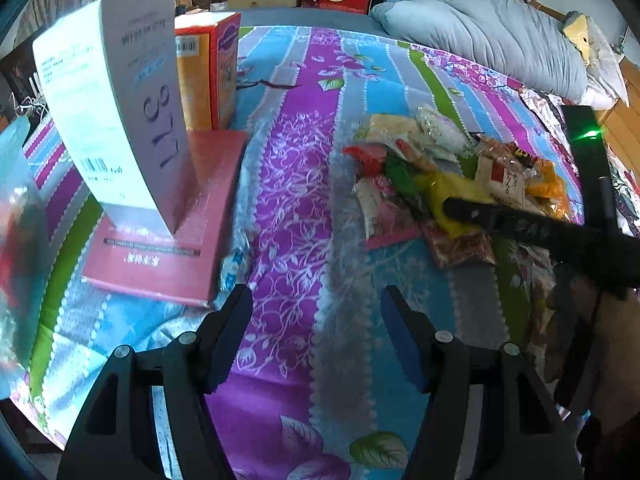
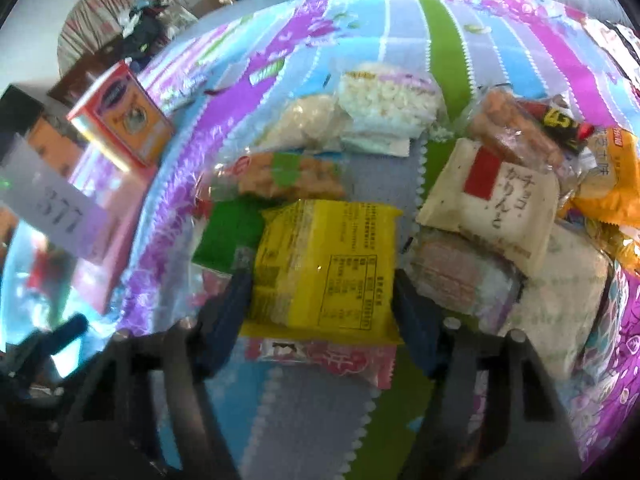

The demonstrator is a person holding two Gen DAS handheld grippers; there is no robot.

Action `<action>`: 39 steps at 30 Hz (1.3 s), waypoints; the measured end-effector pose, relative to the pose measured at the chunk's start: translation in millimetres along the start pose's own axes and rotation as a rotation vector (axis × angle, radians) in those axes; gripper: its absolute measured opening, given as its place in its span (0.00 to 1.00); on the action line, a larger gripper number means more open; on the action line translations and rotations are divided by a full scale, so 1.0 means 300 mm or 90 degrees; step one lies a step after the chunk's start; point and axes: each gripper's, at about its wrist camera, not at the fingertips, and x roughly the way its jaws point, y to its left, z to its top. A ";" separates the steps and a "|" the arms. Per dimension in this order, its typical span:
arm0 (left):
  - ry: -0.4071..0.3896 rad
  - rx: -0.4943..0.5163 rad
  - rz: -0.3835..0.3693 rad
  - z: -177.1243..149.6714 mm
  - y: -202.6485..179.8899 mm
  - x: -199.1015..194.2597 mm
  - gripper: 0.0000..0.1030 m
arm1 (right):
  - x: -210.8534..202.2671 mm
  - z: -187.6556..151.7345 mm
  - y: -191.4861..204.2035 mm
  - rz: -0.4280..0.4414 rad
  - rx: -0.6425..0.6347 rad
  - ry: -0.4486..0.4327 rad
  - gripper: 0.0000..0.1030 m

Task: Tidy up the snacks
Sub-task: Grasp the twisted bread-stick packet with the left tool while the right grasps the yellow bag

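Several snack packets lie in a heap (image 1: 440,176) on the striped floral bedspread (image 1: 296,200). My right gripper (image 2: 320,280) points down into the heap, open, with a yellow packet (image 2: 324,264) lying flat and unsqueezed between its fingers. Around it are a white packet with a red square (image 2: 500,204), a pink packet (image 2: 332,360), a green packet (image 2: 228,236) and a bag of puffed snacks (image 2: 388,100). My left gripper (image 1: 316,296) hangs open over bare bedspread, left of the heap, with nothing between its fingers. One of the right gripper's black fingers (image 1: 520,228) shows over the heap in the left wrist view.
At the left a white box marked 377 (image 1: 132,120) stands on a flat red box (image 1: 168,248), with an orange box (image 1: 208,72) behind it. A clear plastic bag (image 1: 16,240) is at the far left edge. A blue pillow (image 1: 500,32) lies at the back right.
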 end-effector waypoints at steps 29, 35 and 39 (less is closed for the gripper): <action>0.063 0.269 -0.178 -0.132 -0.701 0.177 0.50 | -0.396 -0.467 -0.458 -0.131 0.119 -0.049 0.71; 0.037 0.259 -0.177 -0.107 -0.664 0.129 0.34 | -0.431 -0.481 -0.463 -0.123 0.118 -0.078 0.68; -0.005 0.235 -0.176 -0.066 -0.591 0.028 0.34 | -0.500 -0.452 -0.428 -0.111 0.106 -0.113 0.68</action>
